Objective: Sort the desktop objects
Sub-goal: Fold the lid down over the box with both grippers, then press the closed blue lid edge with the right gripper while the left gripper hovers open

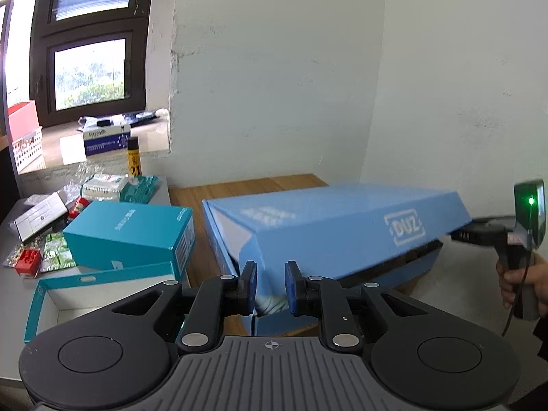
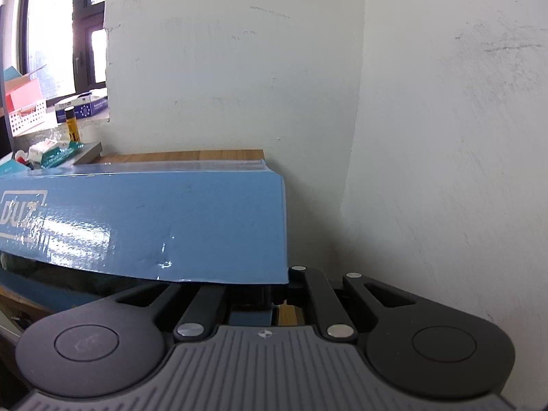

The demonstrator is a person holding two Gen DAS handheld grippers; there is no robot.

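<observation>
A large blue box (image 1: 342,236) marked DUZ lies on the wooden desk (image 1: 260,185), its lid raised a little at the front so a dark gap shows beneath. My left gripper (image 1: 270,286) is at the box's near left corner, its blue pads (image 1: 248,284) a small gap apart with the corner and a pale flap between them. My right gripper (image 1: 479,231), held by a hand (image 1: 524,281), reaches under the lid's right end. In the right wrist view the lid (image 2: 154,226) covers that gripper's (image 2: 277,291) fingertips.
Left of the box stand a teal carton (image 1: 130,233) and an open teal tray (image 1: 96,284). Behind them lie green packets (image 1: 56,255), a red item (image 1: 29,262), a wipes pack (image 1: 120,185) and a yellow tube (image 1: 133,157). White walls close the back and right.
</observation>
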